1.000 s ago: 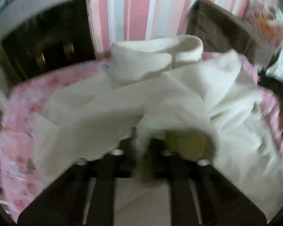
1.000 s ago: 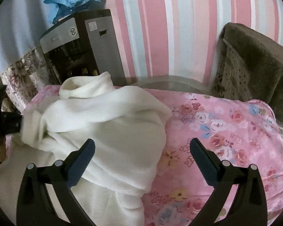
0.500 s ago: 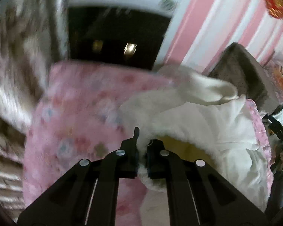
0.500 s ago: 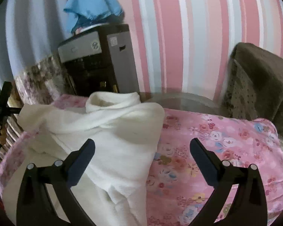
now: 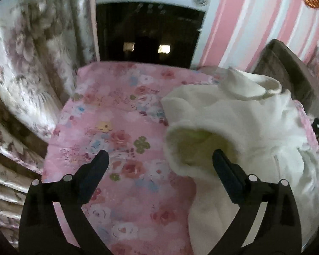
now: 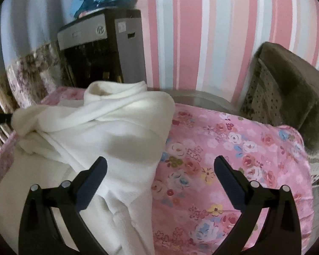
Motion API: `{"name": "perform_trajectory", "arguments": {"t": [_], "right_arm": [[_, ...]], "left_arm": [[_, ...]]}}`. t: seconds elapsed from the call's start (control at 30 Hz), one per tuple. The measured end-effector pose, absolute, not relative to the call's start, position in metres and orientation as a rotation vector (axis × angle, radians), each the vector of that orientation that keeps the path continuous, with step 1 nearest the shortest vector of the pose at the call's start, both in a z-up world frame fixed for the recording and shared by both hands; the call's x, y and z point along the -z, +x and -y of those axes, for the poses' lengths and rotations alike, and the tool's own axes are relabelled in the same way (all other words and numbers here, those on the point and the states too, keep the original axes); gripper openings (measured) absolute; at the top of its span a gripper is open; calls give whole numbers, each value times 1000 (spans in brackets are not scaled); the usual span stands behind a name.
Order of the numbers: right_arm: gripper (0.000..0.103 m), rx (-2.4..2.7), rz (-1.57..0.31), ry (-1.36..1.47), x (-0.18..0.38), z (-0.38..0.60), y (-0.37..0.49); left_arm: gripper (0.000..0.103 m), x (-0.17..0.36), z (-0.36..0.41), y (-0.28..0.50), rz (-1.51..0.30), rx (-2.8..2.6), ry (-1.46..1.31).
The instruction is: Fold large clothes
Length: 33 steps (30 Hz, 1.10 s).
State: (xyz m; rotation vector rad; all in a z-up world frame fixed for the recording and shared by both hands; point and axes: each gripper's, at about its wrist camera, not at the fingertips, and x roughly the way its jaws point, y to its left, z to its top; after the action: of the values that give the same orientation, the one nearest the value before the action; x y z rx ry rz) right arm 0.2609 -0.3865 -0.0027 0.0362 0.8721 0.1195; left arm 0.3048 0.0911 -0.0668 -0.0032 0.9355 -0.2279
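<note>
Far left in the left wrist view, a floral curtain (image 5: 25,80) hangs close against the edge of the pink floral cover (image 5: 117,140) that serves as the work surface; clearance on that side is tight. The left gripper (image 5: 159,161) is over bare cover, its jaws opening wide, with nothing pinched; the sleeve cuff (image 5: 193,146) of the white garment (image 5: 255,140) lies just inside the right-hand finger, its mouth gaping toward the camera. Behind stands a dark appliance (image 5: 148,36) at the far edge of the surface. In the right wrist view the garment (image 6: 100,140) is heaped on the left part of the cover (image 6: 234,159), collar toward the wall, sleeves crossed over the body. The right gripper (image 6: 160,170) hangs above the garment's right border, claws spread apart and empty, one finger over cloth and the other over cover. Judgement: the sleeve-placing step is in hand and the fold is at an early stage, the body still bunched. The next move calls for a fresh hold on a hem or shoulder edge, with wrinkles drawn flat first. Open room lies to the right, on bare cover, up to the brown cushion (image 6: 287,89) at the far right edge.
</note>
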Motion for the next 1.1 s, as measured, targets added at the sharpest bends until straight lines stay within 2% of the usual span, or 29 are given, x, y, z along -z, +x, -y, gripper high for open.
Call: {"name": "perform_trajectory", "arguments": {"t": [0.2,0.27,0.3,0.33,0.37,0.4,0.43,0.47,0.5,0.63,0.7,0.77,0.83,0.9,0.93,1.1], "right_arm": [[101,-133,-912,23,18,377,266],[101,-142,-938,-11,26,369,268],[101,-150,-948,-44,32,363,267],[100,-154,-955,-74,36,358,268],[90,-150,-952,-101,38,355,268],[58,-163,-955,-132,42,351,269],[41,-192,-969,-124,44,349,270],[32,-205,-972,-117,45,347,271],[29,-197,-959,-156,43,342,270],[28,-210,-955,-164,41,343,269],[28,-228,-962,-99,43,353,268],[29,-245,-961,-41,44,361,267],[35,-252,-959,-5,45,368,265],[47,-245,-954,15,44,375,263],[47,-241,-951,21,43,377,261],[48,-203,-904,1,22,384,250]], "left_arm": [[97,72,-27,293,-883,316,193],[62,84,-8,304,-925,374,208],[33,88,-1,310,-950,381,224],[17,91,3,317,-964,378,234],[10,90,5,325,-971,386,218],[10,84,4,335,-979,398,183],[9,80,3,339,-983,407,151],[8,71,-4,349,-988,425,82],[8,63,-9,356,-986,431,31],[8,41,-63,394,-944,395,-215],[9,52,-87,412,-983,374,-289],[22,78,-100,426,-1077,365,-301],[68,105,-106,426,-1152,271,-234],[82,119,-116,419,-1165,233,-225],[88,122,-121,415,-1164,236,-240],[99,108,-130,379,-1103,235,-166]]}}
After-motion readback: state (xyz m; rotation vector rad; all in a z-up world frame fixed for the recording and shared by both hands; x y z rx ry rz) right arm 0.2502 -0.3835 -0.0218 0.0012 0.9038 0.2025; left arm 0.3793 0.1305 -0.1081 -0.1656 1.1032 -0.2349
